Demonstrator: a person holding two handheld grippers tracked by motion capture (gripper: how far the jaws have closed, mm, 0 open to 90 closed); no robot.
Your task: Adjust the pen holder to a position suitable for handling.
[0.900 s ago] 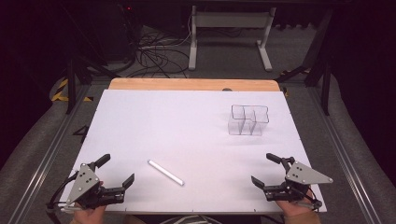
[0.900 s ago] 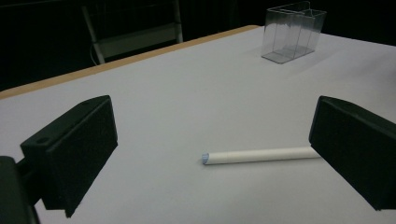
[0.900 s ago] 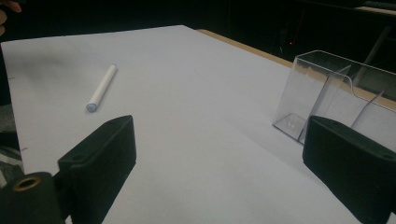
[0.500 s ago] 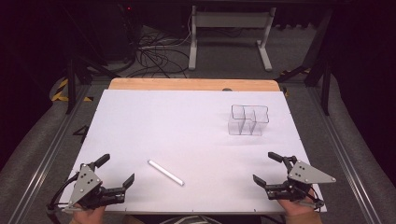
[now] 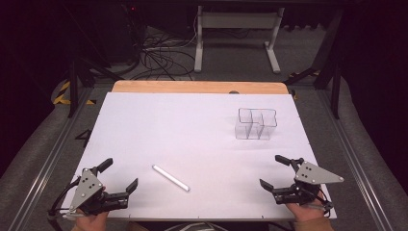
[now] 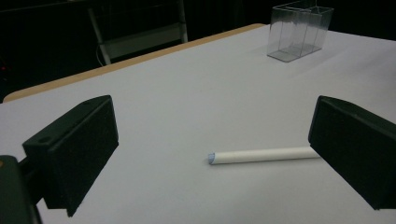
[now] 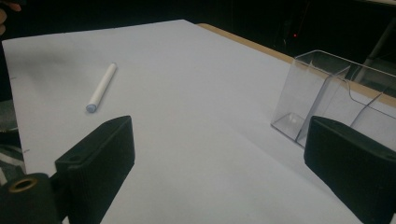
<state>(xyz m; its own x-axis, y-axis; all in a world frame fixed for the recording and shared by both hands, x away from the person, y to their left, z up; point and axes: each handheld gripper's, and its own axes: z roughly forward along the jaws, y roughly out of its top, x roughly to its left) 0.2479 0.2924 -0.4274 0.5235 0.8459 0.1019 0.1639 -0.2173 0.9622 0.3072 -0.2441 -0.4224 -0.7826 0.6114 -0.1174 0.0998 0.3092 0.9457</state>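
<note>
While both grippers sit low at the bottom edge of the high view, the left gripper (image 5: 117,174) is at lower left and the right gripper (image 5: 275,170) at lower right, each held by a hand coming in from below. Jaws on both stand wide apart with nothing between the pads; neither touches anything but air.

White stick (image 5: 171,177): lies flat on the white table sheet (image 5: 192,125), lower centre of the high view, angled from upper left down to lower right, just right of the left gripper and well apart from the right one.

Clear plastic organizer (image 5: 256,123): upright in the right-centre of the high view, well apart from the stick.

Left gripper view: the stick (image 6: 261,155) lies across the lower centre, its bluish end cap facing the camera's left, its other end running behind the right-hand jaw. The cap colour is not readable from above. The organizer (image 6: 299,30) stands in the upper right of that frame.

Right gripper view: the organizer (image 7: 327,93) is close, at right, and its inner dividers and stepped wall are plain here. The stick (image 7: 101,87) lies in the upper left.
</note>
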